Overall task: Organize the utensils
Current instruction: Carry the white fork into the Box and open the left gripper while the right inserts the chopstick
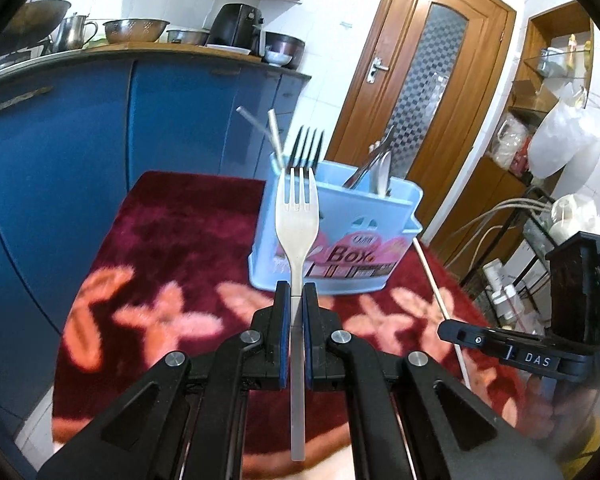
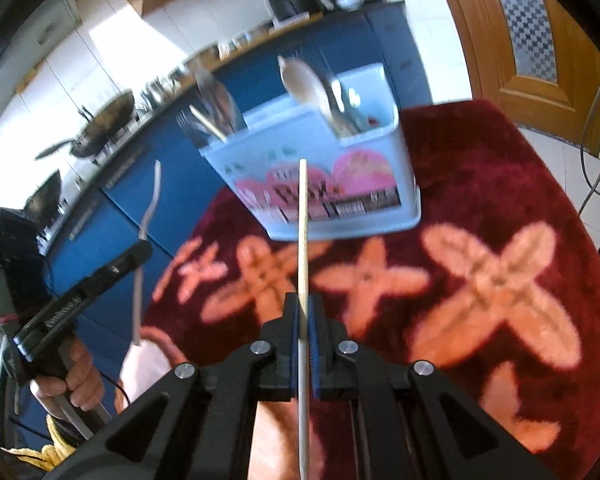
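My left gripper [image 1: 296,294] is shut on a silver fork [image 1: 297,216], held upright with tines up, just in front of the light blue utensil box [image 1: 364,240]. My right gripper [image 2: 303,304] is shut on a pale wooden chopstick [image 2: 303,216] that points toward the same box [image 2: 384,152]. The box stands on a dark red flowered cloth [image 1: 180,248] and holds forks, spoons and chopsticks. In the right wrist view the left gripper [image 2: 140,252] with its fork [image 2: 150,204] shows at the left. In the left wrist view the right gripper's body [image 1: 540,356] and chopstick [image 1: 440,296] show at the right.
Blue kitchen cabinets [image 1: 80,140] with pots and bowls on the counter stand behind the table. A wooden door [image 1: 428,80] is at the back right. Shelves, bags and cables [image 1: 540,184] crowd the right side.
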A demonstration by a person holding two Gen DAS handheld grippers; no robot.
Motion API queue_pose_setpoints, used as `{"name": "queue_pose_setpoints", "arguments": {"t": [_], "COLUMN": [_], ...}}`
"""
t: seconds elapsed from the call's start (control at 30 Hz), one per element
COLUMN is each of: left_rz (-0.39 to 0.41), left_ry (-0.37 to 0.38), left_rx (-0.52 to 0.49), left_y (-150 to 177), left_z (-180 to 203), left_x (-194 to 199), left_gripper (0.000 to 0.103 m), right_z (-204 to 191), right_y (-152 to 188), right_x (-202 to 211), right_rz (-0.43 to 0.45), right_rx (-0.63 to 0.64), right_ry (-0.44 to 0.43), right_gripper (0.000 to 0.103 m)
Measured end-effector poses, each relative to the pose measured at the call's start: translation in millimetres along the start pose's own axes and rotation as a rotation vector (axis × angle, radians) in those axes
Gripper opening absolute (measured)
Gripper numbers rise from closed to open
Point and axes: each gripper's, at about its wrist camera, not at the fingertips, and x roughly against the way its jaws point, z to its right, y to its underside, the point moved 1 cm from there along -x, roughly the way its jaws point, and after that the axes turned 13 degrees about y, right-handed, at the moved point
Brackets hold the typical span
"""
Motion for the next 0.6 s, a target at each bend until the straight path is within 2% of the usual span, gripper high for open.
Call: {"name": "queue_pose_setpoints", "arguments": {"t": [0.17,0.33,0.6], "left_rz": [0.049,0.116,0.212], "left_ry": [0.031,0.051,0.110], "left_rx": [-0.002,-0.014,-0.023], "left_y": [-18,-42,-88], "left_z": [6,12,19], "left_x": [-1,-3,-18], "left_gripper": [0.004,0.004,0.004], "right_z": [4,6,6], "right_y": [-13,-27,-46], "right_x": [14,17,15], "right_rz": [0.092,0.146,0.219], "right_rx": [-0.039,-0.075,-0.080], "right_ry": [-0.052,-0.110,-0.098], "right_gripper": [0.006,0.006,0.006]}}
